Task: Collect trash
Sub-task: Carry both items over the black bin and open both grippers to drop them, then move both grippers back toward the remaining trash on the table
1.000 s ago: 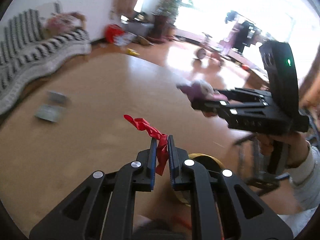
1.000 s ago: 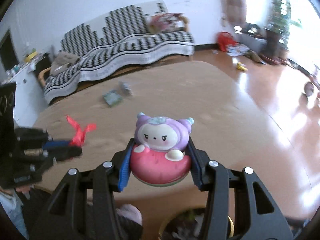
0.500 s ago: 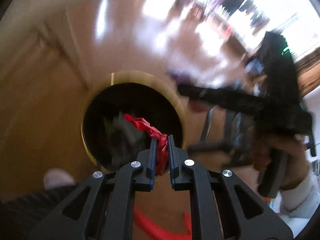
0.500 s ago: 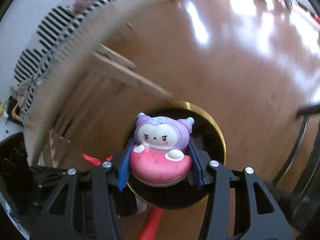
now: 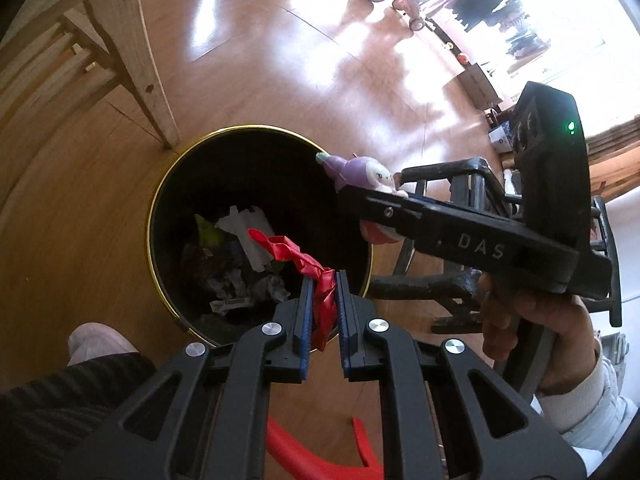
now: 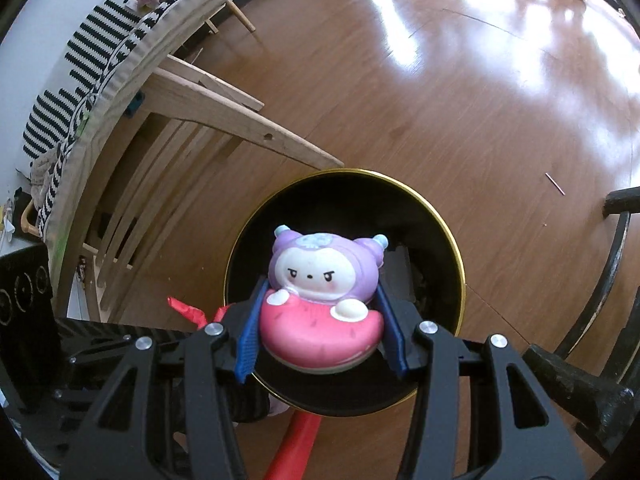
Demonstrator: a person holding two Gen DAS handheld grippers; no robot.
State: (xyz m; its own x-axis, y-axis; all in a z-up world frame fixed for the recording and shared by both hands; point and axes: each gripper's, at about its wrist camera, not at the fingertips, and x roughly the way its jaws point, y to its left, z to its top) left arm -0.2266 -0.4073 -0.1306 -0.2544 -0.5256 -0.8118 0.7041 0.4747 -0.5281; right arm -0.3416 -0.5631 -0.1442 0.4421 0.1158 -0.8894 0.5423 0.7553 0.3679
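Observation:
A black trash bin with a gold rim (image 5: 160, 184) (image 6: 448, 236) stands on the wooden floor, with crumpled paper and wrappers (image 5: 240, 264) at its bottom. My left gripper (image 5: 322, 280) is shut on a red crinkled wrapper (image 5: 308, 264), held over the bin's near edge. My right gripper (image 6: 320, 312) is shut on a squishy toy (image 6: 324, 288), a purple-hooded figure on a pink base, above the bin's mouth. In the left wrist view the toy (image 5: 360, 170) hangs over the bin's right rim. The red wrapper (image 6: 188, 310) shows at the left in the right wrist view.
A wooden table leg (image 5: 140, 60) and slats stand just left of the bin. A black chair frame (image 6: 616, 248) is on the right. A red plastic object (image 5: 312, 456) lies on the floor below. A slippered foot (image 5: 96, 340) is near the bin. A striped sofa (image 6: 88, 68) is behind.
Both grippers dropped from above the tabletop down beside it and now point into the bin. Each still holds its item. Little has moved in the last half second.

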